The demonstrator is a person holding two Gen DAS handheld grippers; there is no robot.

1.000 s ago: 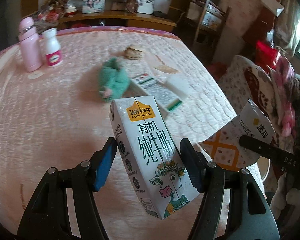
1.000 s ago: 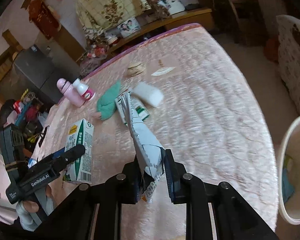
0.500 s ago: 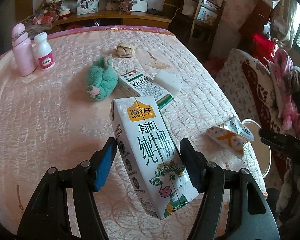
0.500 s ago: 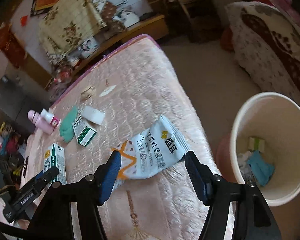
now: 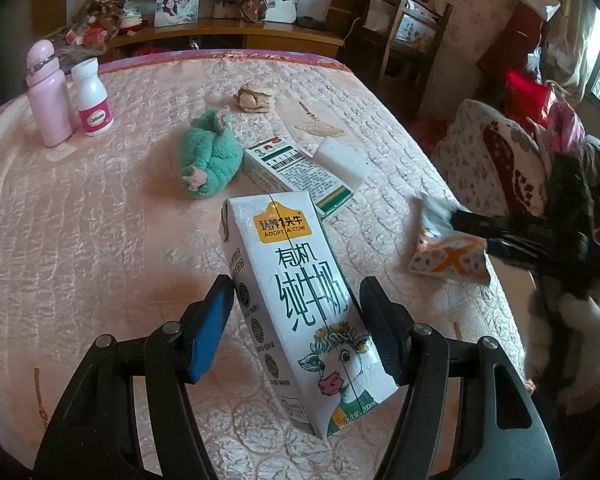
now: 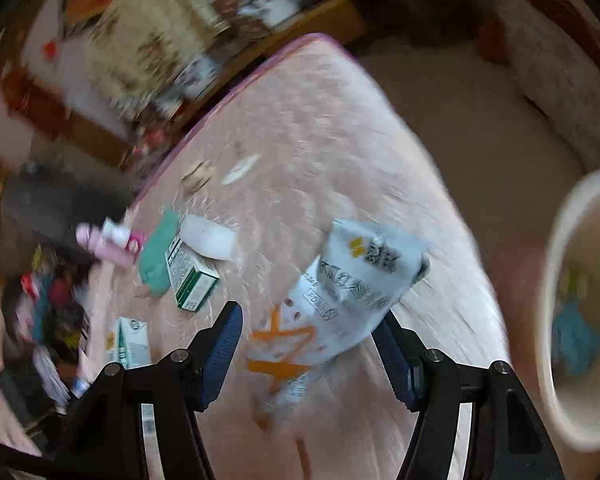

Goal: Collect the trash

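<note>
the right tongs opened and swung the snack bag binward.

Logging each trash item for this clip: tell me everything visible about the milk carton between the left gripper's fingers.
The milk carton is a tall white paperboard box with a yellow "ADOPT A COW" badge, green Chinese lettering, a cartoon cow and a "200mL" mark near its base. It looks intact and tilts, top leaning away and left. It sits between the left gripper fingers, above the pink quilted bed. The right finger looks against it; a sliver of gap shows at the blue left pad, so contact is uncertain.
</note>
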